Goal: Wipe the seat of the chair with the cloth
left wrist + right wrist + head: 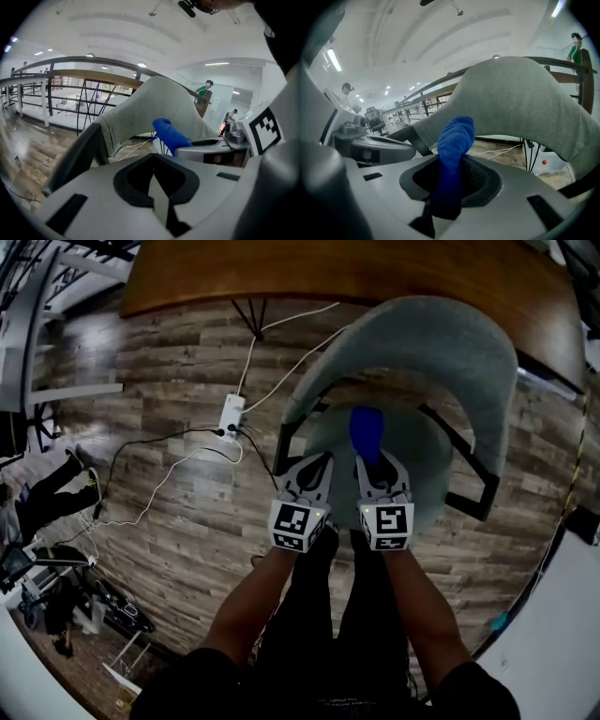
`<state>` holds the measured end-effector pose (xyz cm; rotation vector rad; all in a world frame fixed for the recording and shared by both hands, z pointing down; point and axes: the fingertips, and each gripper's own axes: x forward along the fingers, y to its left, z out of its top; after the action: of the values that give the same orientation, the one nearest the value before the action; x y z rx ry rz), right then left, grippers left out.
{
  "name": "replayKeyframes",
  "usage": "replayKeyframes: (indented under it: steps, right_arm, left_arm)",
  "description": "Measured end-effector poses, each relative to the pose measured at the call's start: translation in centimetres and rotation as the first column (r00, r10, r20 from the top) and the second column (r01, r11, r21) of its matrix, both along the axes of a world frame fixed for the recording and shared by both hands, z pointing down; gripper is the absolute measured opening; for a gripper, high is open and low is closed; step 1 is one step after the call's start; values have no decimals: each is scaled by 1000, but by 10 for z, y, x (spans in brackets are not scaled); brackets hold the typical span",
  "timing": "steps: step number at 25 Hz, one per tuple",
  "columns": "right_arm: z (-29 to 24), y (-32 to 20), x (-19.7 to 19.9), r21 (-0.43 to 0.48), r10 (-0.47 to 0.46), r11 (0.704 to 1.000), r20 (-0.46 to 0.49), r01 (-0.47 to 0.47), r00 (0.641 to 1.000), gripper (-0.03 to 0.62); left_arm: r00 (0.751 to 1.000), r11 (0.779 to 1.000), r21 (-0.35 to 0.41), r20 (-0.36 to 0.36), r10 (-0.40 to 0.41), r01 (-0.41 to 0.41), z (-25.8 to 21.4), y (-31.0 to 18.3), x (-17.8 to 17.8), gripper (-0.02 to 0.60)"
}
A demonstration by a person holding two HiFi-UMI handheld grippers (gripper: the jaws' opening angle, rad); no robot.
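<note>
CLOTH AT THE READY: A person standing at a grey-green upholstered shell chair (441, 362) with black metal arms is holding two tongs side by side over its rounded seat (424, 474), near the seat's front edge. The right gripper (373, 465) is clamping a bright blue cloth (366, 430), bunched into a thick roll. The roll's free end is pointing past the jaws towards the seat's back edge, under the curved backrest. In the right gripper view the roll is standing up out of the jaws, and whether it is touching the upholstery cannot be told. The left gripper (319, 463) is carrying nothing. Its jaws are meeting tip to tip with only air between them, and it is hovering just beside the right one, towards the seat's left edge.

Both forearms are reaching forward and down from the body, elbows bent, marker cubes facing up.

The job appears to be at its opening, with the cloth gripped and over the seat but wiping probably not yet begun. The next move is likely calling for lowering and tipping the right gripper until the cloth is pressing on the fabric. It would then be sweeping from the back edge to the front, clear of the black arms.
</note>
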<state>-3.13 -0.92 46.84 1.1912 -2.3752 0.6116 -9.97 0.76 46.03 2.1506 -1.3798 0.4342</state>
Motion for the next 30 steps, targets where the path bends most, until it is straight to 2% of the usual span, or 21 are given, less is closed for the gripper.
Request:
replayKeyframes:
  steps: [6, 12, 16, 21, 25, 30]
  right_arm:
    - [43, 0, -10, -50, -33, 998, -31, 31, 999, 109]
    - [83, 6, -29, -114, -59, 992, -44, 54, 997, 109]
    - [105, 0, -35, -145, -58, 988, -59, 49, 997, 109]
    - [123, -14, -47, -161, -60, 986, -81, 46, 995, 109]
    - [136, -15, -62, -178, -101, 981, -109, 81, 989, 109]
    - [153, -13, -64, -207, -113, 975, -144, 81, 983, 109]
  left_arm:
    - [999, 999, -41, 3, -34, 34, 39, 9, -1, 6]
    - [1000, 997, -69, 5, -29, 29, 69, 21, 0, 6]
    - [1000, 995, -93, 9, -16, 17, 82, 33, -2, 6]
    - [999, 992, -121, -21, -32, 29, 92, 41, -11, 6]
    - [996, 996, -79, 81, 43, -36, 91, 42, -11, 6]
    - [996, 997, -72, 79, 38, -33, 92, 40, -8, 6]
